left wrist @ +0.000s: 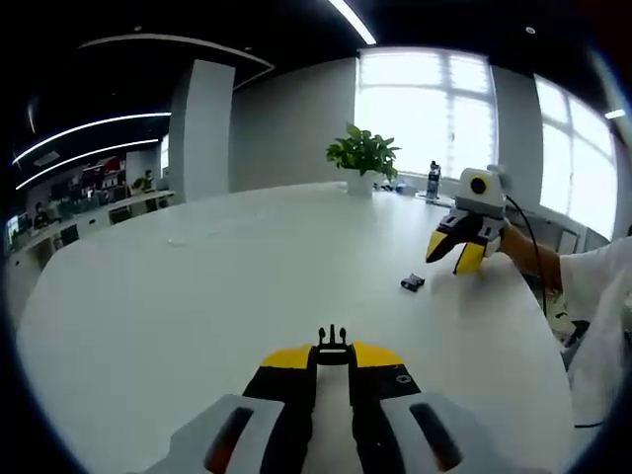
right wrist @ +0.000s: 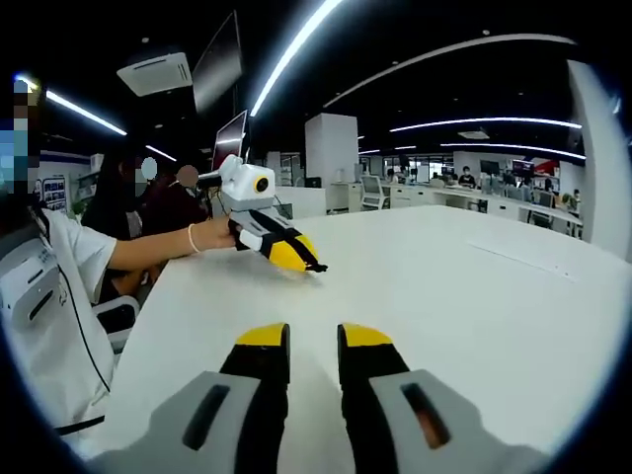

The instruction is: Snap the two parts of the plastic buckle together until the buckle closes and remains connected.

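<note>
Jaws, left: left gripper (left wrist: 333, 354) has its yellow-tipped jaws closed on the pronged buckle part (left wrist: 333, 344), which sticks out black between the tips at the 6 o'clock side of the left gripper view.
Jaws, right: right gripper (right wrist: 314, 338) has its jaws a little apart with a narrow gap, nothing between them, above the white worktop (right wrist: 474, 306).
Second buckle part: small black socket piece (left wrist: 413, 282) lies loose on the worktop toward 3 o'clock in the left gripper view, just beside the right gripper's tips.
Right gripper from the left gripper view: at 2 o'clock, tips pointing down close to the worktop; contact cannot be told.
Left gripper from the right gripper view: at 11 o'clock, a dark bit at its tips.
Background: potted plant (left wrist: 363, 156) and bottle (left wrist: 433, 180) at 1 o'clock on the far edge.
</note>
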Tool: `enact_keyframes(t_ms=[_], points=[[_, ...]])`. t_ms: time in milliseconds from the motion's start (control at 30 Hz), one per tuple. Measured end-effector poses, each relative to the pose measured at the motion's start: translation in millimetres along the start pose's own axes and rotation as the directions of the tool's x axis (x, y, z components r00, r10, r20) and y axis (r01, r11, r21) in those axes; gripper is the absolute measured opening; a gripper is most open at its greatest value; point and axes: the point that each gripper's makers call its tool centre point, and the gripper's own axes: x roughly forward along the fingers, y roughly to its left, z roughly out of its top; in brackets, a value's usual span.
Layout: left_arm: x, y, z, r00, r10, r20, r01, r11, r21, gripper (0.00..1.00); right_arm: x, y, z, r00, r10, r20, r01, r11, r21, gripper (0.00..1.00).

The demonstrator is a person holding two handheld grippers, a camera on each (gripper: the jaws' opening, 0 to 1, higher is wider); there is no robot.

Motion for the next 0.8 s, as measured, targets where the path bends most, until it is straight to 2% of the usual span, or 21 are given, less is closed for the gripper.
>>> enact_keyframes(t_ms=[100,333,567,633,800], points=[[0.6,-3.1,-2.7,1.000,-0.015,-0.006,0.015,1.000,0.007,0.11,-0.9,-0.1,4.1,1.000,0.002,0.008,-0.002,1.000,-0.019,0.19],[-1.6,-29.0,3.4,0.995,-0.098,0.012,0.097,0.994,0.056,0.11,-4.0,-5.5,3.1,1.000,-0.020,-0.013,0.020,0.998,-0.053,0.20],[-2.1,-32.9,1.7,0.992,-0.125,-0.001,0.124,0.990,0.070,0.11,-5.5,-9.5,0.0,0.999,-0.025,-0.039,0.022,0.998,-0.059,0.20],[0.0,-35.4,-2.9,0.988,-0.152,-0.020,0.154,0.986,0.068,0.11,-5.0,-11.9,-2.3,0.998,-0.027,-0.056,0.023,0.998,-0.061,0.21],[3.6,-36.5,-8.4,0.985,-0.168,-0.041,0.170,0.983,0.070,0.11,-1.1,-16.2,-12.6,0.994,-0.023,-0.104,0.016,0.998,-0.067,0.23]])
